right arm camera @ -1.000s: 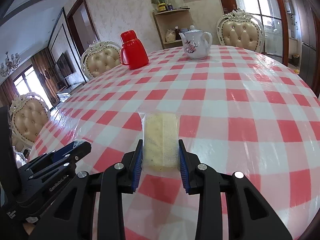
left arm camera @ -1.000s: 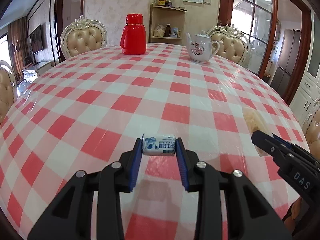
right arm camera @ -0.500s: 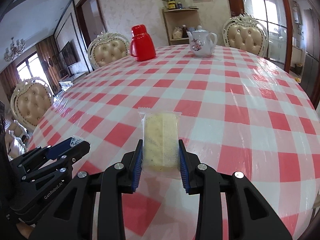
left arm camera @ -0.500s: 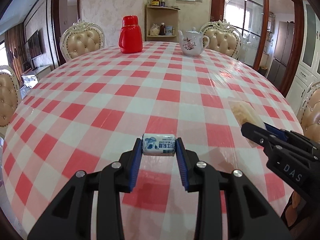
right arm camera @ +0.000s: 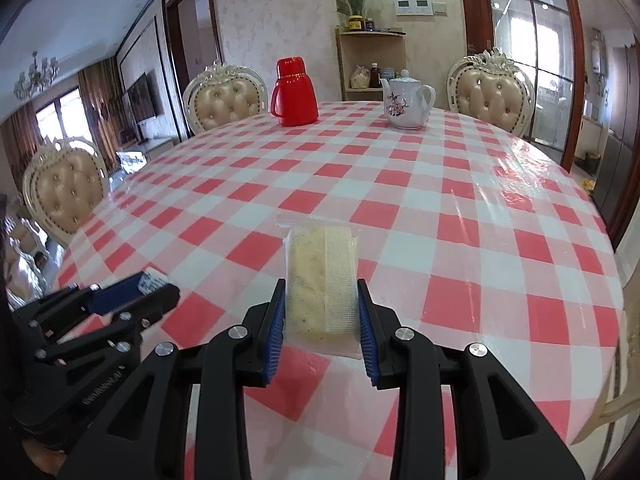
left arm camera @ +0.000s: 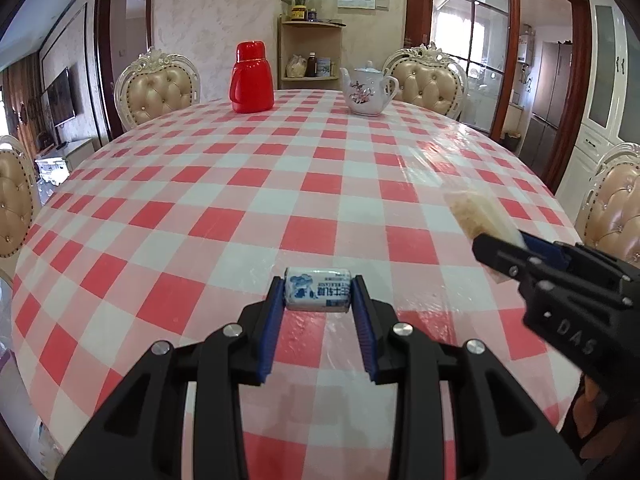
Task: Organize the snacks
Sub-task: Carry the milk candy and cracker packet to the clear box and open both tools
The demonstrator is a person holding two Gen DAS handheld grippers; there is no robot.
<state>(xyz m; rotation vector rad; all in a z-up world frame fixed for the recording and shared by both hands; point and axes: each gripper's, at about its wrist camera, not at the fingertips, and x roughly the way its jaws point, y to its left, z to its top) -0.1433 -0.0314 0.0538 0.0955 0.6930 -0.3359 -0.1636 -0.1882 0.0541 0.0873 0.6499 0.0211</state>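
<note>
My left gripper [left arm camera: 318,294] is shut on a small white-and-blue wrapped candy [left arm camera: 317,290], held crosswise between its blue pads above the near part of the checked table [left arm camera: 280,184]. My right gripper [right arm camera: 321,300] is shut on a clear packet holding a pale yellow cracker bar [right arm camera: 322,280], which sticks out forward past the fingertips. In the left wrist view the right gripper [left arm camera: 516,248] appears at the right edge with the cracker packet [left arm camera: 476,216]. In the right wrist view the left gripper [right arm camera: 140,292] shows at lower left with the candy [right arm camera: 152,280] peeking out.
A red thermos jug [left arm camera: 252,78] and a white flowered teapot [left arm camera: 368,90] stand at the table's far side. Padded chairs [left arm camera: 158,88] ring the table. A corner shelf [left arm camera: 310,52] with jars and a vase stands against the back wall.
Both grippers have drawn back toward the near edge of the table with their snacks still held; the jug and teapot look farther away and more of the table shows.
</note>
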